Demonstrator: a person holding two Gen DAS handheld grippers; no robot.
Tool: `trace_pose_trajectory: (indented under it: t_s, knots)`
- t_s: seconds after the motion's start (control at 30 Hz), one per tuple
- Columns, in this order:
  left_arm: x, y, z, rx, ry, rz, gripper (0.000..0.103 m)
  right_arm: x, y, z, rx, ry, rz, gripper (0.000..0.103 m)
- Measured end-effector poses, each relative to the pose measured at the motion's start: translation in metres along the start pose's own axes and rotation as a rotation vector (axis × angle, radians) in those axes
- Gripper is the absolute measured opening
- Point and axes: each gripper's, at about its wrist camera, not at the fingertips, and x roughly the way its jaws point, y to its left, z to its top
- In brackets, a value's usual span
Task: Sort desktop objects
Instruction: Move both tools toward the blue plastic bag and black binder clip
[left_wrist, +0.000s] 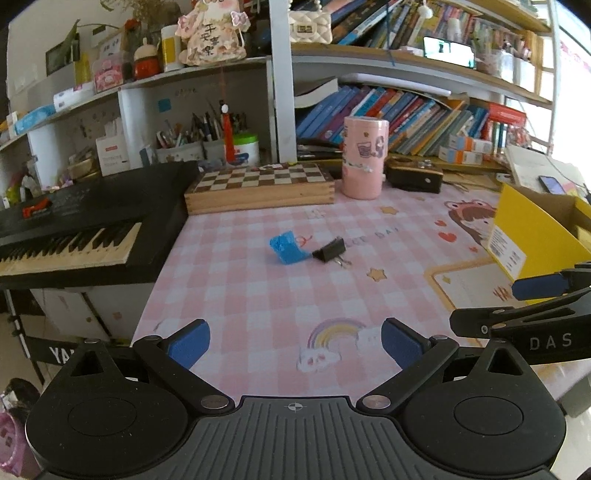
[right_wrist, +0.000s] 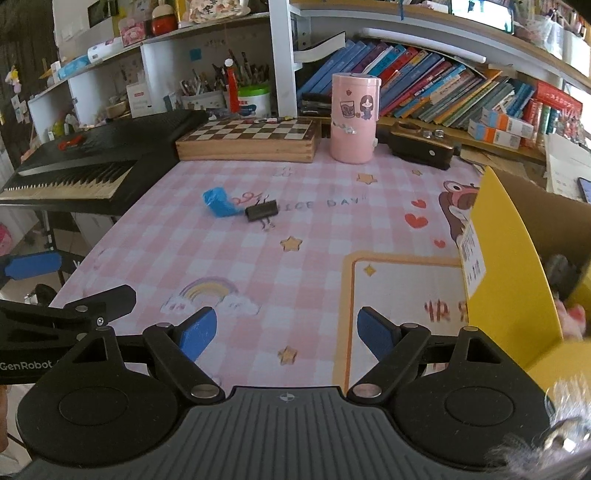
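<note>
Looking through the left wrist view: left gripper (left_wrist: 295, 345) spread wide, nothing between the jaws, over the pink checked mat (left_wrist: 240, 295). Blue object (left_wrist: 287, 248) and black binder clip (left_wrist: 330, 251) lie touching mid-mat, bare mat all round them. Keyboard (left_wrist: 74, 236) borders the left edge, chessboard box (left_wrist: 258, 188) and pink canister (left_wrist: 364, 157) the far edge, yellow box (left_wrist: 532, 236) the right.

Right wrist view: right gripper (right_wrist: 286, 334) also wide and empty — the yellow box wall sits just beside its right finger; left side open.
</note>
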Motion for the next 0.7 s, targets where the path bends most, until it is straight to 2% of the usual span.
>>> trace_pose_trajectory:
  t_s: [0.4,0.7]
  knots:
    - [0.054,-0.006,0.038,-0.055,0.025,0.084,0.101,0.053,-0.030,0.045,-0.024,0.022,0.064,0.083]
    - [0.092,0.001,0.058,-0.138,0.072,0.154,0.101,0.104,-0.037,0.072,-0.075,0.051,0.111,0.082]
